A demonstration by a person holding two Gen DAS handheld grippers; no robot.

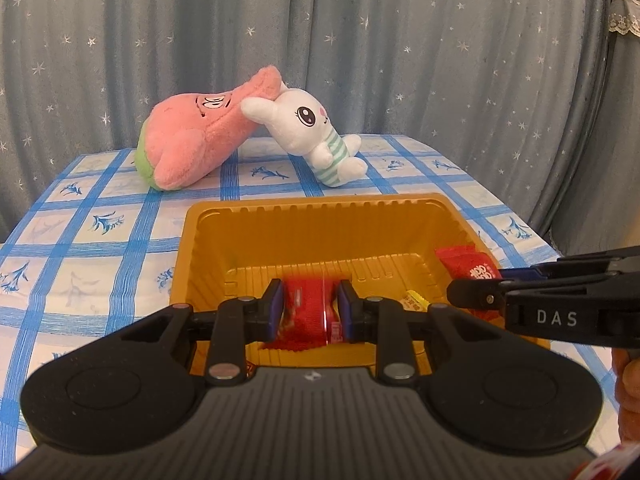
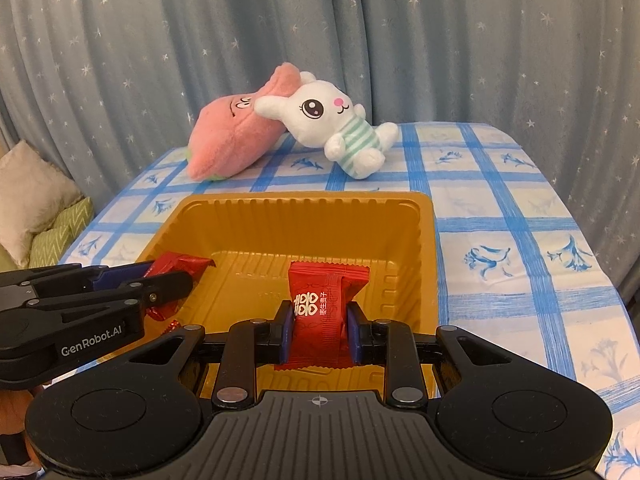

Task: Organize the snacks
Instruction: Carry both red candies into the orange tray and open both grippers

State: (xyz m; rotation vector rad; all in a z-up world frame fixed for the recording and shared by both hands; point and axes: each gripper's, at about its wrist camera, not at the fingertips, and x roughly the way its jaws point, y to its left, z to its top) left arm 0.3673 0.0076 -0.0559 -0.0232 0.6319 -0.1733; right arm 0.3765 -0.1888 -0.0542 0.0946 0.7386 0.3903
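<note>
While both tools sit over the tray (image 1: 208, 240), each is clamped on a red snack packet. Left tool (image 1: 309, 312), lower centre of the left wrist view, pinches a red packet (image 1: 306, 314) between its blue pads, low inside the tray. Right tool (image 2: 320, 332), lower centre of the right wrist view, squeezes another red packet (image 2: 320, 300) with white characters, also over the tray floor. Small yellow candy (image 1: 414, 301) lies in the tray just right of the left tool. Tray is gold plastic, on a table (image 2: 500, 240) with a blue check cloth. Pink plush (image 1: 200, 136) and white bunny plush (image 1: 316, 136) lean together at the table's far edge. Starry grey curtain (image 1: 360, 40) fills the top of both frames.
</note>
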